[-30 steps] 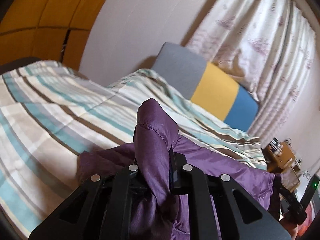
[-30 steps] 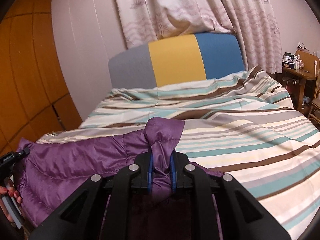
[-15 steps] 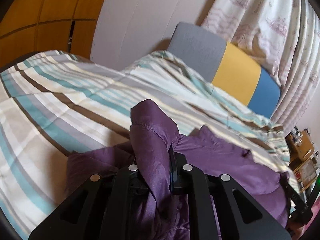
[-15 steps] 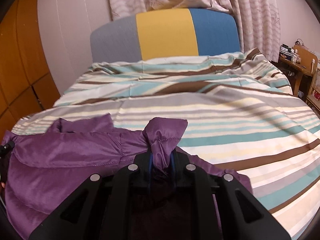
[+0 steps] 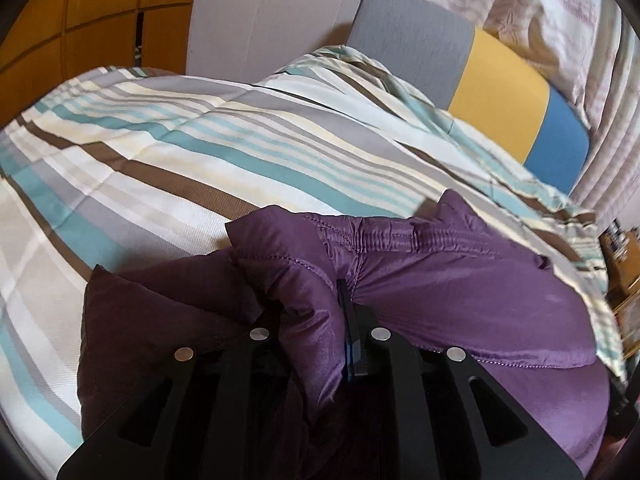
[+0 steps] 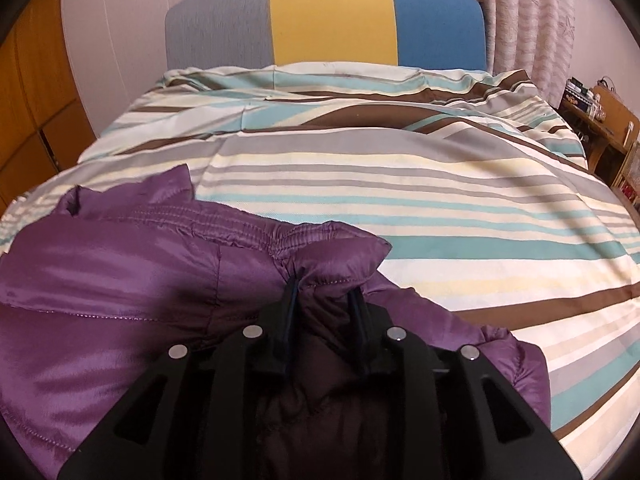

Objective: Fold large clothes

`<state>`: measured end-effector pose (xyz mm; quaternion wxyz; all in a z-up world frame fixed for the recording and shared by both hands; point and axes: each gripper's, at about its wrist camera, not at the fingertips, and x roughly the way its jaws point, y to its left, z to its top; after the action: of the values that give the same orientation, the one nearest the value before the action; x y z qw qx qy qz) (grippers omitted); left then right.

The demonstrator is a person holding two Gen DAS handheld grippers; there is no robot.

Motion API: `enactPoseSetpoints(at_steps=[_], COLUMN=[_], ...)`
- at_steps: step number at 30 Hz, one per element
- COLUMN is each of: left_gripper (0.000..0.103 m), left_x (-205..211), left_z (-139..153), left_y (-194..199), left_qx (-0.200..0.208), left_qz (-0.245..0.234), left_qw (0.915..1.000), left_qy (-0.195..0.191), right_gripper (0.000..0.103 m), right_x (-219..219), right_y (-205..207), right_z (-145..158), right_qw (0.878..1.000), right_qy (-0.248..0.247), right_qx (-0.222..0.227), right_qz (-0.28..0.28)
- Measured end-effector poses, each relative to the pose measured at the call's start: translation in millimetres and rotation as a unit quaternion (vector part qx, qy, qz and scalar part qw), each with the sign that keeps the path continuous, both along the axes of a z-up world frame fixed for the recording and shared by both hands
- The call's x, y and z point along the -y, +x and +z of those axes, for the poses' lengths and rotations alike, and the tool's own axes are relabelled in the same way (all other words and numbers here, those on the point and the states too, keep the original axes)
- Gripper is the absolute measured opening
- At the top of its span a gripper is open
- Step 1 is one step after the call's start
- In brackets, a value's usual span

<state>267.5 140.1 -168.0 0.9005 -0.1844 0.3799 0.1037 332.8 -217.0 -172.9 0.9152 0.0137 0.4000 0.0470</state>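
A bed fills most of the room, spread with a striped duvet (image 6: 400, 184) in teal, brown, grey and cream. At its head stands a padded headboard (image 6: 328, 20) in grey, yellow and blue panels, set against a pale wall (image 5: 272, 12). Patterned pinkish curtains (image 6: 532, 20) hang behind the headboard's blue end. Orange-brown wooden wardrobe doors (image 5: 80, 20) line the other side. Beside the curtains a cluttered wooden side table (image 6: 604, 116) stands by the bed's edge.
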Motion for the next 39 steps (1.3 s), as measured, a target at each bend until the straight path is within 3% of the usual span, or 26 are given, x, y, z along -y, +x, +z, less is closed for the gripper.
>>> enactPoseSetpoints(at_steps=[3, 5, 7, 9, 13, 17, 20, 22, 24, 27, 30, 33, 39], left_gripper=[0.021, 0.029, 0.054, 0.069, 0.073, 0.074, 0.074, 0.074, 0.075, 0.076, 0.078, 0.078, 0.078], left_x=[1, 2, 5, 15, 63, 104, 114, 111, 107, 114, 114, 112, 109], left_z=[2, 8, 22, 42, 79, 80, 64, 38, 24, 17, 13, 13, 15], left_y=[0, -4, -19, -41, -64, -40, -14, 0, 0, 5, 8, 6, 3], left_qx=[-0.005, -0.012, -0.012, 0.024, 0.080, 0.069, 0.048, 0.016, 0.025, 0.018, 0.011, 0.009, 0.013], left_qz=[0.003, 0.007, 0.011, 0.020, -0.025, -0.089, -0.077, -0.069, -0.062, -0.060, -0.061, -0.062, -0.062], left_qw=[0.9999, 0.9998, 0.9996, 0.9992, 0.9951, 0.9924, 0.9927, 0.9941, 0.9955, 0.9941, 0.9943, 0.9948, 0.9955], left_qy=[0.008, 0.015, 0.024, 0.024, 0.051, 0.051, 0.079, 0.082, 0.067, 0.089, 0.086, 0.081, 0.071], right_gripper=[0.025, 0.026, 0.026, 0.027, 0.028, 0.030, 0.030, 0.031, 0.031, 0.031, 0.032, 0.043, 0.044], right_x=[0, 1, 2, 1, -1, -1, 0, 0, 1, 0, 1, 6, -18], right_y=[-1, -1, -2, -3, -4, -5, -5, -5, -5, -5, -7, -24, -80], right_z=[-1, -1, -1, 0, 2, 3, 3, 3, 3, 3, 4, 17, 65], right_qw=[1.000, 1.000, 1.000, 1.000, 1.000, 1.000, 1.000, 1.000, 1.000, 1.000, 1.000, 0.998, 0.990], right_qy=[-0.002, -0.001, -0.001, -0.004, -0.010, -0.011, -0.010, -0.007, -0.003, -0.005, -0.004, 0.012, 0.023], right_qx=[0.001, 0.001, 0.002, 0.004, 0.006, 0.009, 0.009, 0.009, 0.010, 0.010, 0.016, 0.058, 0.133], right_qz=[-0.002, -0.003, -0.004, -0.005, -0.007, -0.009, -0.010, -0.010, -0.010, -0.011, -0.013, -0.017, 0.043])
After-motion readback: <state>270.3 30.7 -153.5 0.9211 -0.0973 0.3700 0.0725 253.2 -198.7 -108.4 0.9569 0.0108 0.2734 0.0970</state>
